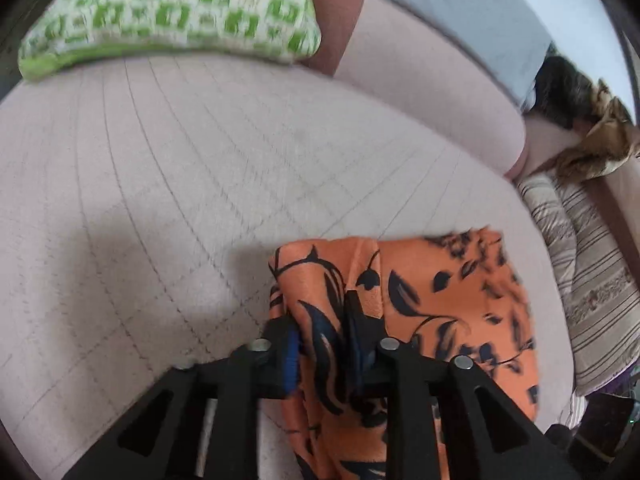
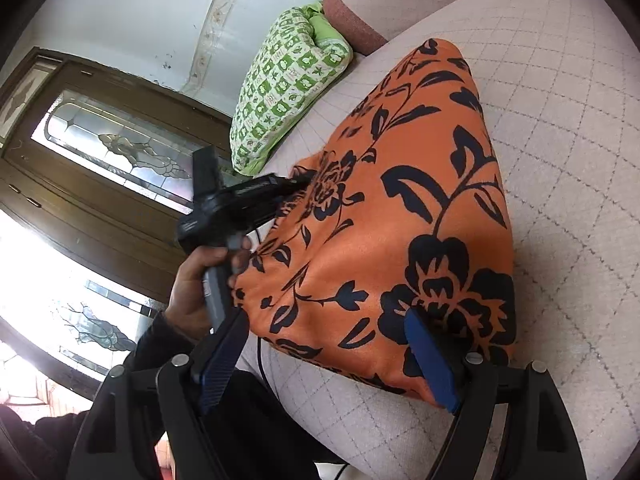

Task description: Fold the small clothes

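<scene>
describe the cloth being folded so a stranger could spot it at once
Find the pale pink quilted sofa seat. On it, nearer than the green-and-white checked cushion, lies the orange cloth, pinched at one edge by the left gripper. It alone is bright orange with black flowers and leaves.

A green-and-white patterned pillow (image 1: pixel 172 12) lies at the far edge of the quilted pale pink sofa seat (image 1: pixel 160 168), well ahead of the left tongs. A striped cushion (image 1: pixel 592 280) sits off to their right. Left of the right tongs stands a wooden door with leaded glass (image 2: pixel 112 140).
</scene>
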`<control>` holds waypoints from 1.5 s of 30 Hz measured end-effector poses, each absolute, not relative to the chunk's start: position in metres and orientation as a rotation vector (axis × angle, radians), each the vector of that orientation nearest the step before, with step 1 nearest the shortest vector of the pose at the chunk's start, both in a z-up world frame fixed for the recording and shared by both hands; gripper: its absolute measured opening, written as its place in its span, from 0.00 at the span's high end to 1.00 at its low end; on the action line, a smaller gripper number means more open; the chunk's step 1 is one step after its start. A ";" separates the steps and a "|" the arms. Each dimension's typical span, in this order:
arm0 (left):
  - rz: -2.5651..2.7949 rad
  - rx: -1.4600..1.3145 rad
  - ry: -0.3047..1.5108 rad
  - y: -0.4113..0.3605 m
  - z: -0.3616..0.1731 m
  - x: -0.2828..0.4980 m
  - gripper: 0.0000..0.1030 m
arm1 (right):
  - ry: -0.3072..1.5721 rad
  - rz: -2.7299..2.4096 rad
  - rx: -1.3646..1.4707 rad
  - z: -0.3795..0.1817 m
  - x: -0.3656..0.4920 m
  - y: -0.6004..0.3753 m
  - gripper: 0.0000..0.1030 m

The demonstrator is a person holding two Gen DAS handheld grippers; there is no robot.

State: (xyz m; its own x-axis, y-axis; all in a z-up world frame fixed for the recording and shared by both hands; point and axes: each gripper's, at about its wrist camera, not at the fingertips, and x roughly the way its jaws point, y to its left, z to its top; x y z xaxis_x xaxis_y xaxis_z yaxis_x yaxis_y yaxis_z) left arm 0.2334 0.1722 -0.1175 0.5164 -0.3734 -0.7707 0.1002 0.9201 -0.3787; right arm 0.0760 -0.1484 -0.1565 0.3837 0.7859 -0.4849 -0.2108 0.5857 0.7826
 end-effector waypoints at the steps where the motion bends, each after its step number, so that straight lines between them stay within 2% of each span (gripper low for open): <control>1: -0.295 -0.297 0.979 0.173 -0.108 0.226 0.68 | 0.980 0.700 0.698 -0.156 0.077 -0.149 0.20; 3: -0.293 -0.300 0.952 0.173 -0.095 0.210 0.49 | 0.990 0.695 0.700 -0.153 0.076 -0.149 0.20; 4: -0.293 -0.305 0.927 0.176 -0.086 0.198 0.45 | 0.989 0.693 0.700 -0.149 0.076 -0.149 0.20; 9: -0.337 -0.366 0.906 0.180 -0.071 0.134 0.43 | 0.920 0.662 0.718 -0.126 0.070 -0.165 0.20; 13: -0.334 -0.372 0.986 0.159 -0.103 0.113 0.42 | 0.889 0.559 0.788 -0.123 0.069 -0.193 0.19; 15: -0.332 -0.387 1.064 0.157 -0.124 0.109 0.62 | 0.928 0.528 0.822 -0.134 0.072 -0.199 0.18; 18: -0.328 -0.426 1.050 0.163 -0.119 0.101 0.66 | 1.041 0.489 0.828 -0.156 0.077 -0.197 0.18; 23: -0.320 -0.420 1.079 0.167 -0.123 0.102 0.70 | 1.098 0.485 0.823 -0.167 0.087 -0.189 0.18; 24: -0.318 -0.428 1.087 0.167 -0.125 0.102 0.70 | 1.125 0.499 0.836 -0.173 0.092 -0.186 0.21; 25: -0.315 -0.434 1.084 0.168 -0.123 0.101 0.71 | 1.153 0.493 0.830 -0.178 0.095 -0.184 0.47; 26: -0.315 -0.439 1.079 0.163 -0.120 0.102 0.71 | 1.164 0.482 0.830 -0.178 0.096 -0.184 0.64; 28: -0.337 -0.445 1.048 0.161 -0.109 0.098 0.71 | 1.122 0.473 0.818 -0.162 0.091 -0.190 0.72; 30: -0.331 -0.394 1.045 0.156 -0.107 0.094 0.71 | 1.128 0.473 0.792 -0.158 0.088 -0.190 0.72; 32: -0.301 -0.355 1.131 0.151 -0.131 0.100 0.70 | 1.239 0.468 0.787 -0.188 0.095 -0.188 0.71; 33: -0.303 -0.344 1.140 0.150 -0.133 0.100 0.70 | 1.224 0.488 0.855 -0.195 0.096 -0.193 0.68; 35: -0.301 -0.320 1.081 0.150 -0.109 0.096 0.68 | 1.201 0.551 0.946 -0.187 0.094 -0.202 0.47; 36: -0.294 -0.315 1.051 0.150 -0.099 0.094 0.67 | 1.167 0.568 0.944 -0.177 0.093 -0.206 0.21; 37: -0.284 -0.286 1.010 0.149 -0.083 0.092 0.67 | 1.136 0.557 0.917 -0.168 0.093 -0.210 0.14; 41: -0.347 -0.289 0.918 0.139 -0.051 0.097 0.64 | 1.052 0.558 0.977 -0.150 0.111 -0.228 0.14; 43: -0.351 -0.278 0.930 0.134 -0.057 0.106 0.64 | 1.094 0.566 1.011 -0.162 0.128 -0.224 0.14; 45: -0.318 -0.243 1.010 0.131 -0.084 0.118 0.65 | 1.182 0.559 1.020 -0.188 0.148 -0.213 0.15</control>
State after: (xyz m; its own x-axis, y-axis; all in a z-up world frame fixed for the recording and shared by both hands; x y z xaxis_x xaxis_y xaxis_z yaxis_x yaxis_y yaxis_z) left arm 0.1177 0.1314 -0.0844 0.4920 -0.3703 -0.7879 0.1479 0.9274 -0.3435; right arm 0.1479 -0.2126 -0.1882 0.3240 0.8123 -0.4849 0.1408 0.4654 0.8738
